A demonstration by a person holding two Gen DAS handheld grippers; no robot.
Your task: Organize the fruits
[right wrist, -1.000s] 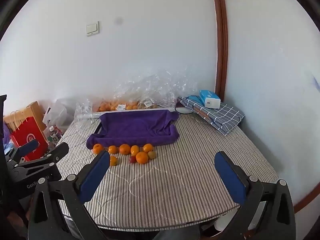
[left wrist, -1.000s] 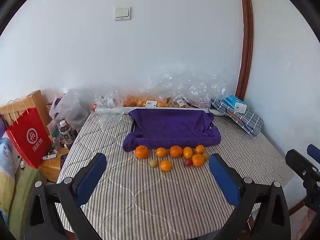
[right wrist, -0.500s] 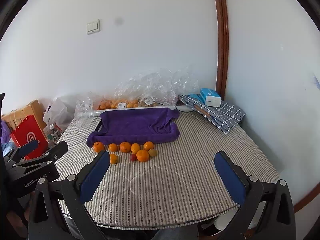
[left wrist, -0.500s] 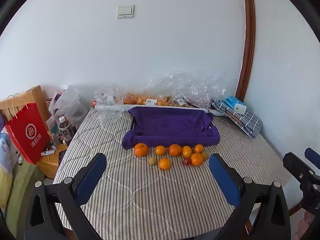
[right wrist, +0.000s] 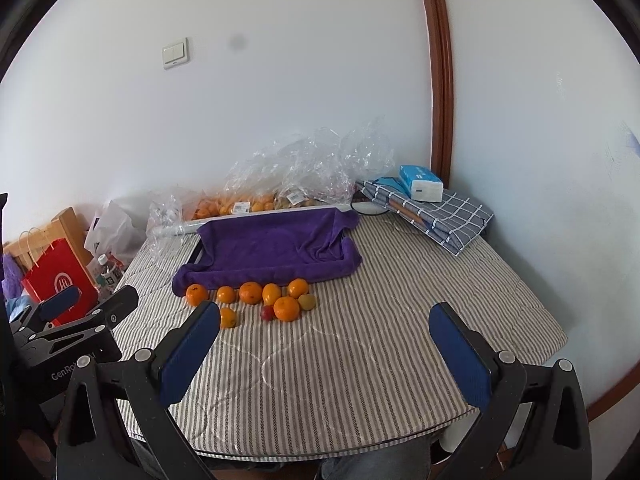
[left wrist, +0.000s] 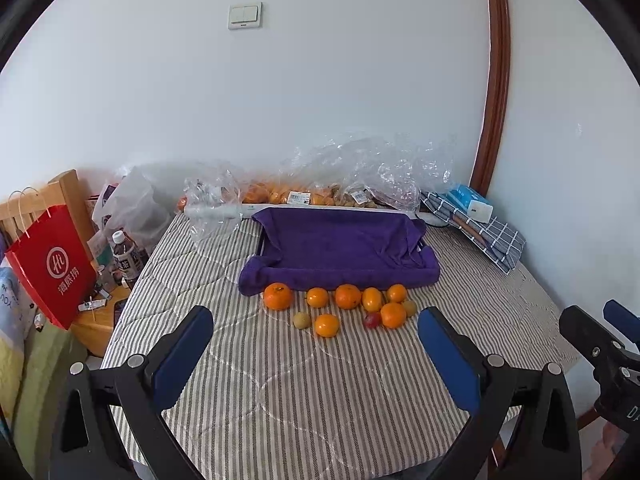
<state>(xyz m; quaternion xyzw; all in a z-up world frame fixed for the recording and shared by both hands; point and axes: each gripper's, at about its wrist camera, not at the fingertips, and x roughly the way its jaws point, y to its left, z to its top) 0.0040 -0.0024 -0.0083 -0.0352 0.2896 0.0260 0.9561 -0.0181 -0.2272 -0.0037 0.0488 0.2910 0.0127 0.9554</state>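
Striped table [left wrist: 320, 392]: purple-towelled tray [left wrist: 340, 248], loose fruits [left wrist: 348, 296], plastic bags [left wrist: 360, 172], perhaps folded checked cloth [left wrist: 488, 236].

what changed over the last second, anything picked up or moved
Nothing was picked up or let go. Both cameras drifted slightly: the light switch sits lower in the left view than before, so that gripper tilted up a little. The left gripper and right gripper stay open and empty above the striped table. The oranges remain lined up in front of the purple-towel tray.
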